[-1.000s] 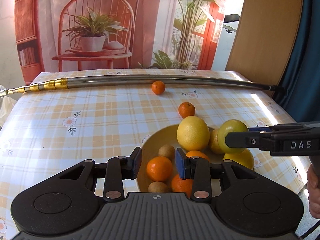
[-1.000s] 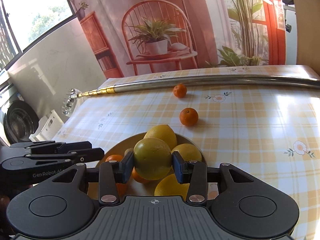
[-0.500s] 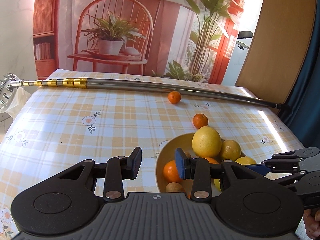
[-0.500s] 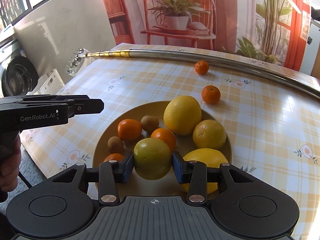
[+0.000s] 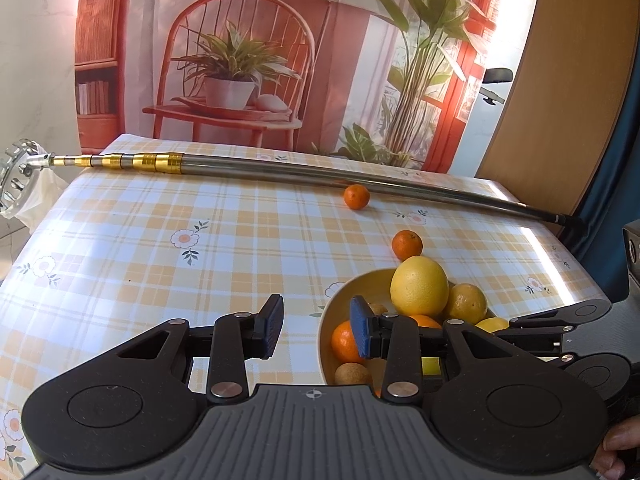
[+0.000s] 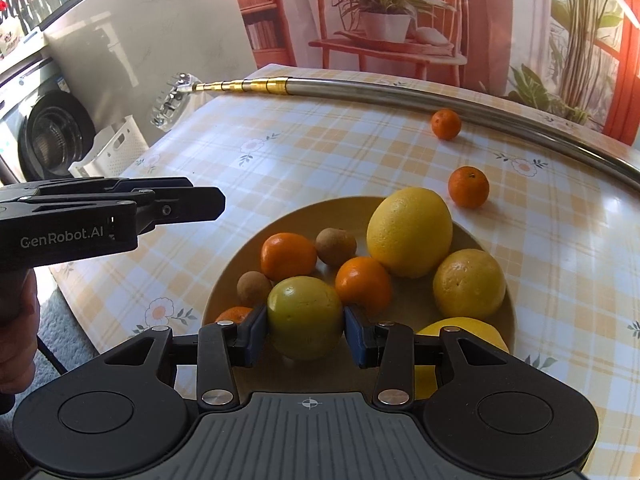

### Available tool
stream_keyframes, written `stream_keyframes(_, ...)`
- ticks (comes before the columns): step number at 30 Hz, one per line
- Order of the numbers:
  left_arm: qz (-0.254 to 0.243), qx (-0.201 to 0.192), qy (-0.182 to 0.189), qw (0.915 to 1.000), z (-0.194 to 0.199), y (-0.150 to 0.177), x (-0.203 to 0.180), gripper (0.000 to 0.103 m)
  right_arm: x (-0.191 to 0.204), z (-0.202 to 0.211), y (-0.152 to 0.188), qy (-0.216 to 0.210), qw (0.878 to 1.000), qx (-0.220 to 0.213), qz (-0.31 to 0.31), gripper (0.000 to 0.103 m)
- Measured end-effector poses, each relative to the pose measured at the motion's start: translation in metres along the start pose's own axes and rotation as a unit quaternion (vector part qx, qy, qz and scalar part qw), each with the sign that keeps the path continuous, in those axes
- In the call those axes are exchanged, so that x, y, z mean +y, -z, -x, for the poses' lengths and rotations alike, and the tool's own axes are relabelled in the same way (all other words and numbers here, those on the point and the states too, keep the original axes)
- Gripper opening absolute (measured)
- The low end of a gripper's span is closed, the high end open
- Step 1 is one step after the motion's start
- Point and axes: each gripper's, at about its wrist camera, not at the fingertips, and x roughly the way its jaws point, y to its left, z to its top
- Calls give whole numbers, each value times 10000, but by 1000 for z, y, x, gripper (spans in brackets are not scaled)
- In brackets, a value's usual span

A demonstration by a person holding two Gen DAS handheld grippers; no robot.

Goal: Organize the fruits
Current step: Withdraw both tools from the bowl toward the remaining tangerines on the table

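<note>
A yellow plate [image 6: 304, 212] [image 5: 326, 320] holds a large yellow citrus [image 6: 409, 232] [image 5: 419, 286], smaller yellow fruits, tangerines and brown kiwis. My right gripper [image 6: 305, 330] is shut on a yellow-green round fruit [image 6: 305, 316], held over the plate's near edge. My left gripper [image 5: 316, 326] is open and empty, over the tablecloth at the plate's left rim; in the right wrist view the left gripper [image 6: 208, 202] hangs left of the plate. Two loose tangerines lie beyond the plate: a near tangerine [image 6: 469, 186] [image 5: 407, 245] and a far tangerine [image 6: 445, 123] [image 5: 356, 197].
A long metal pole [image 5: 304, 170] [image 6: 420, 96] with gold rings lies across the far side of the checked tablecloth [image 5: 160, 248]. A white crate [image 6: 116, 148] and a washing machine [image 6: 52, 136] stand off the table's left. A person's hand [image 6: 18, 336] holds the left gripper.
My right gripper rose and tipped down over the plate with the yellow-green fruit still held. My left gripper moved left, off the plate, and stayed open.
</note>
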Motion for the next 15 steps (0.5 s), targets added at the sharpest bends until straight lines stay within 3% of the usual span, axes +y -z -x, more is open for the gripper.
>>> stream_keyframes(15, 7, 55, -34, 10000, -2, 1, -1, 39, 0, 13, 4, -199, 9997, -170, -38, 43)
